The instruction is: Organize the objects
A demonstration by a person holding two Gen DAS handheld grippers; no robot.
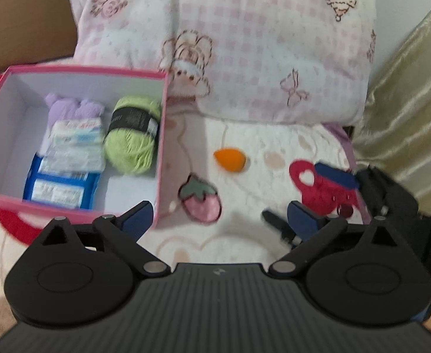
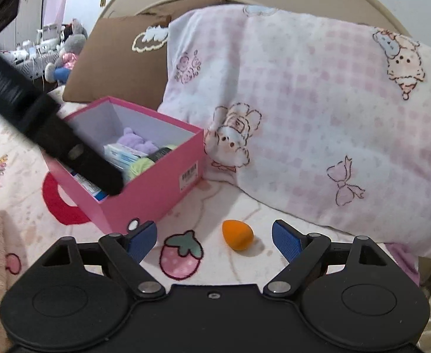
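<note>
Both claws spread over the bed, orange sponge lying loose on the blanket.

The left claw (image 1: 220, 219) and right claw (image 2: 214, 239) are spread wide, gripping nothing. The orange egg-shaped sponge (image 2: 237, 234) lies low in the right-wrist frame, between the right claw's blue fingertips (image 2: 286, 241), beside a printed strawberry (image 2: 181, 254). The pink box (image 1: 161, 147) sits at the left-wrist frame's left, holding green yarn (image 1: 133, 138), a purple cloth (image 1: 72, 108) and tissue packs (image 1: 75, 139). A checked pillow (image 2: 318, 111) fills the upper right.
</note>
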